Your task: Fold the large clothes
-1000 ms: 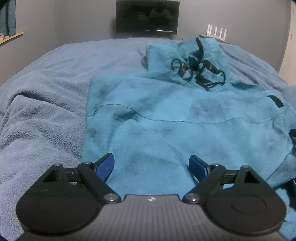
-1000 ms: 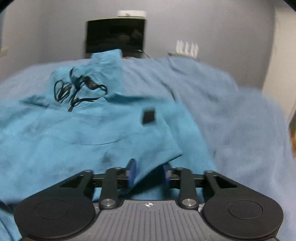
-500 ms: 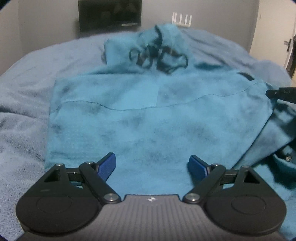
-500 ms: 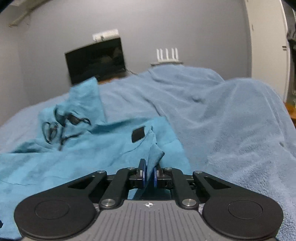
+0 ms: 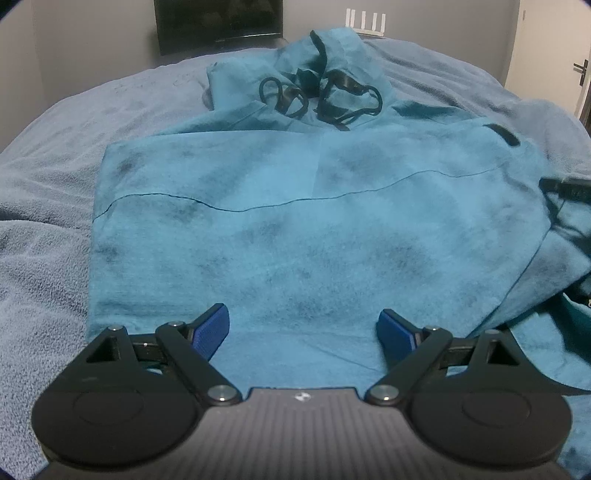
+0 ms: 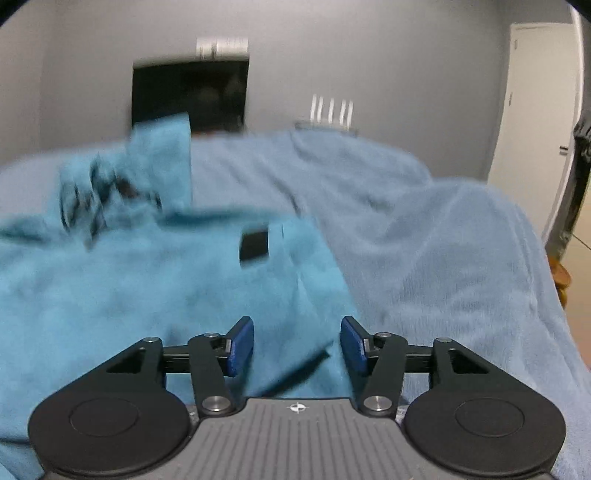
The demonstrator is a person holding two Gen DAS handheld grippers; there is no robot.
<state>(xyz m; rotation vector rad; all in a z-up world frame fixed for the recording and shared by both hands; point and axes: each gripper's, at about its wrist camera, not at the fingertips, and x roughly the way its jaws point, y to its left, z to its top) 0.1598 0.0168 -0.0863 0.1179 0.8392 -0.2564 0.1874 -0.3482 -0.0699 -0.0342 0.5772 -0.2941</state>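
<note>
A large teal hooded garment (image 5: 295,229) lies spread on the bed, its hood and black drawstrings (image 5: 321,96) at the far end. My left gripper (image 5: 303,328) is open and empty, just above the garment's near hem. The garment also shows in the right wrist view (image 6: 147,288), blurred, with a black patch (image 6: 254,245) near its right edge. My right gripper (image 6: 297,345) is open over the garment's right edge, with cloth lying between the pads but not clamped. The right gripper's black tip (image 5: 565,186) shows at the right edge of the left wrist view.
A blue fleece blanket (image 5: 48,229) covers the bed (image 6: 443,266). A black screen (image 5: 218,22) and a white router (image 5: 365,18) stand against the grey wall behind. A white door (image 6: 535,122) is at the far right.
My right gripper was shut on the garment's right edge half a second ago and has now opened, letting the cloth go. My left gripper stays open and has shifted slightly.
</note>
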